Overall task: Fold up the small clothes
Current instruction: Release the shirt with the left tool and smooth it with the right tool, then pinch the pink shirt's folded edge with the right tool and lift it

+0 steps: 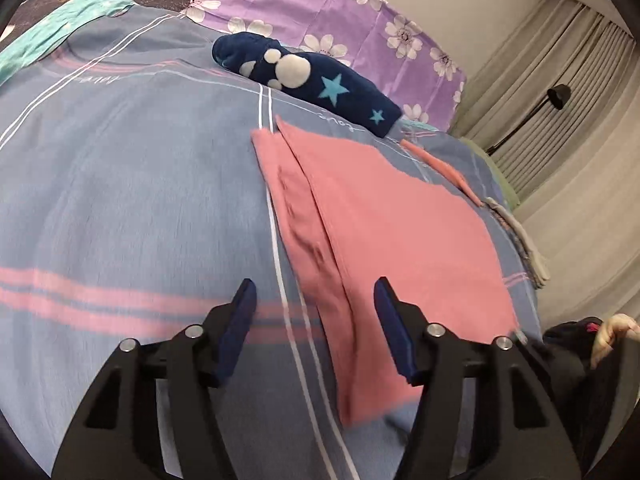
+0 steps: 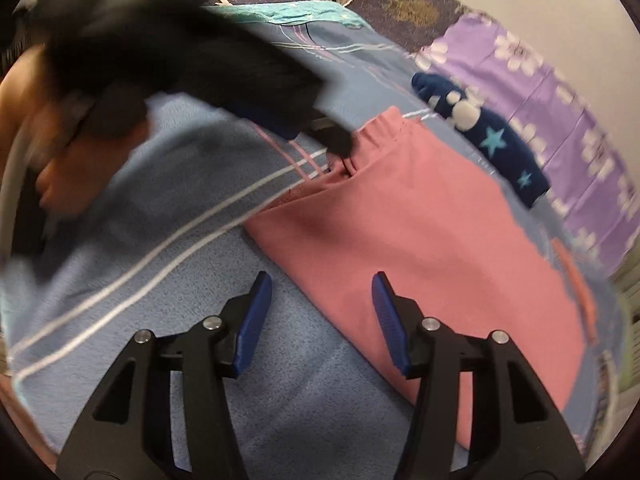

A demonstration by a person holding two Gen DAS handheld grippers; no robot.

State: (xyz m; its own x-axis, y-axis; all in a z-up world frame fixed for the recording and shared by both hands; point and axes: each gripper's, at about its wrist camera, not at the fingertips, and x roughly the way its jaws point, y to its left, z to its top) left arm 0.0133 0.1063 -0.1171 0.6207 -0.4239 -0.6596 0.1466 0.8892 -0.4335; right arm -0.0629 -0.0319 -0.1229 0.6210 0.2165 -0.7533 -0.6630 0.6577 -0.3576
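Note:
A small pink garment (image 1: 384, 236) lies folded flat on the blue striped bedspread (image 1: 132, 200); it also shows in the right wrist view (image 2: 420, 240), its elastic waistband at the far end. My left gripper (image 1: 314, 292) is open and empty just above the garment's near left edge. My right gripper (image 2: 322, 284) is open and empty over the garment's near edge. In the right wrist view the left gripper (image 2: 316, 128) appears blurred near the waistband.
A navy sock-like item with stars and white paw pads (image 1: 312, 84) lies beyond the garment, also in the right wrist view (image 2: 492, 140). A purple flowered pillow (image 1: 340, 16) is behind it. Curtains and a lamp (image 1: 558, 96) stand right. Other folded cloth (image 1: 516, 236) sits at the bed's right edge.

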